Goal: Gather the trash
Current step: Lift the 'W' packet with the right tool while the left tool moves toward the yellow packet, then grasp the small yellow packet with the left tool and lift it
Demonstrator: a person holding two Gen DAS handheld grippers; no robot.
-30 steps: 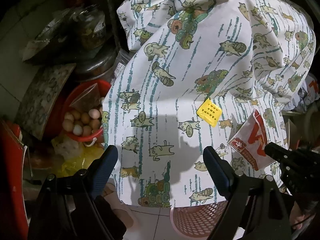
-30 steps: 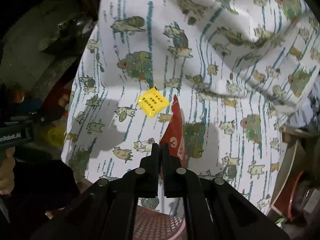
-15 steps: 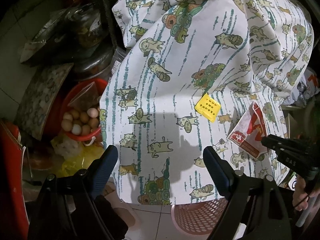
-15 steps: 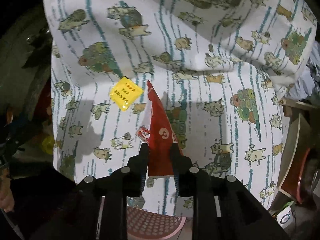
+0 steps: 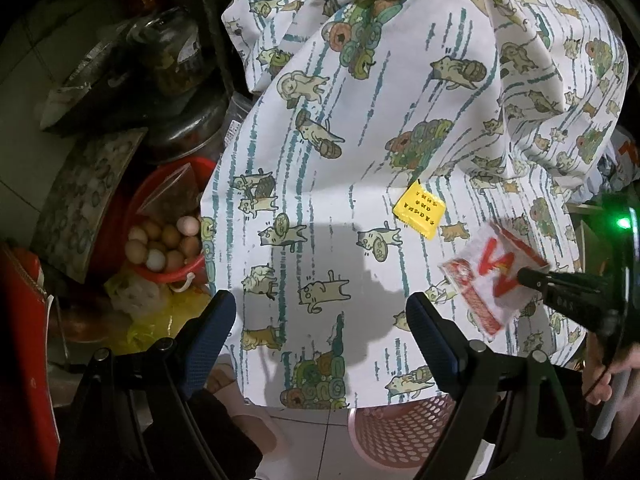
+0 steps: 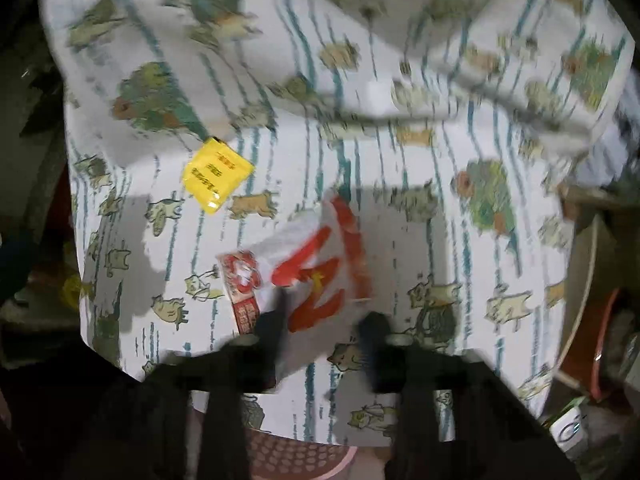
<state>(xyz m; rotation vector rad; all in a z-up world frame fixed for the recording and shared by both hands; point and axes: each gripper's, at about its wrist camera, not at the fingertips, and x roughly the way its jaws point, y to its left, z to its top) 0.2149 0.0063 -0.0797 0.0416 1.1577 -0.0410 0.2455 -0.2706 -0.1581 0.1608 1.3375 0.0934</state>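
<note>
Just now the right gripper's (image 6: 324, 320) jaws have been closing about the red-and-white plastic wrapper (image 6: 304, 264) near the cloth-covered counter's (image 6: 460, 280) front edge, but blur hides whether they grip it, and the left gripper's (image 5: 320, 312) jaws gape empty, so binning likely waits.

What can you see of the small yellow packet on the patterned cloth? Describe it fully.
The yellow packet is a small, square, glossy sachet, probably plastic or foil, with rows of dark print too small to read. It looks sealed and lies flat on the cat-print cloth, turned corner-up like a diamond, just below a fold. It lies apart from the red-and-white wrapper, and no gripper touches it.
</note>
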